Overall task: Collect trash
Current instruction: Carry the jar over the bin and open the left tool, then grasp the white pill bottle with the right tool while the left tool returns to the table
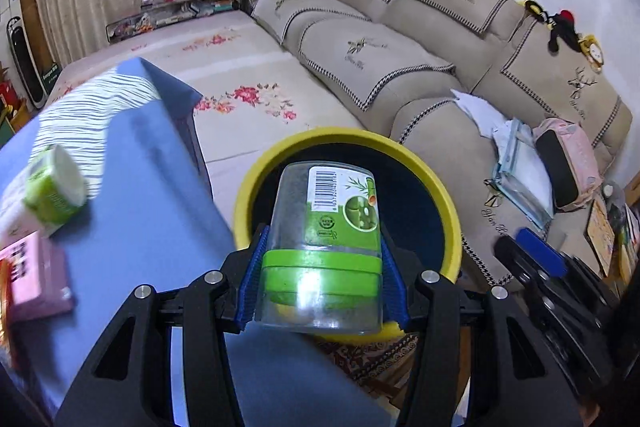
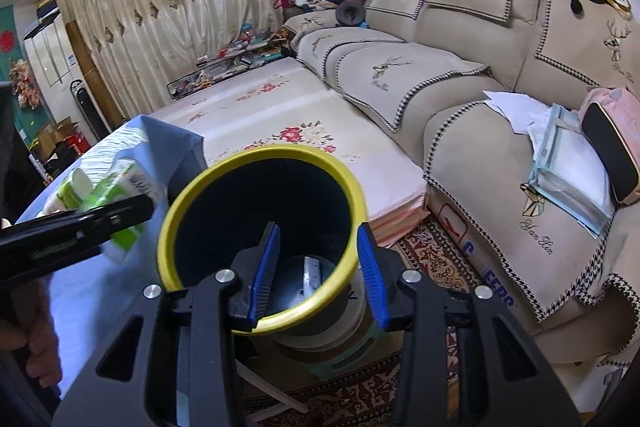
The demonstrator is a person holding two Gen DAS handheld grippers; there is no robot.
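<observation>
1. The clear plastic jar, with a green lid band and a green barcode label, is clamped between the blue pads of the left claw, one pad pressed to each side of it.
2. Seen from the left wrist, the jar hangs over the near part of the yellow-rimmed bin, its top end towards the dark opening; it is off the worktop.
3. The bin stands on a low stand on the patterned rug, just beside the corner of the blue-covered worktop; a pale flat scrap lies at its bottom.
4. The right claw is released, nothing between its blue pads; it hovers over the bin's near rim, one pad inside the rim line and one outside.
5. In the right wrist view the left claw reaches in from the left edge as a dark blurred arm, with the green of the jar smeared at its tip.
6. On the worktop, a green-and-white tissue pack lies near its far-left edge, and a pink box sits nearer the camera along the left edge.
7. A striped cloth lies at the worktop's far corner.
8. Beyond the bin runs a beige sofa, with papers and a pink bag on its near seat.
</observation>
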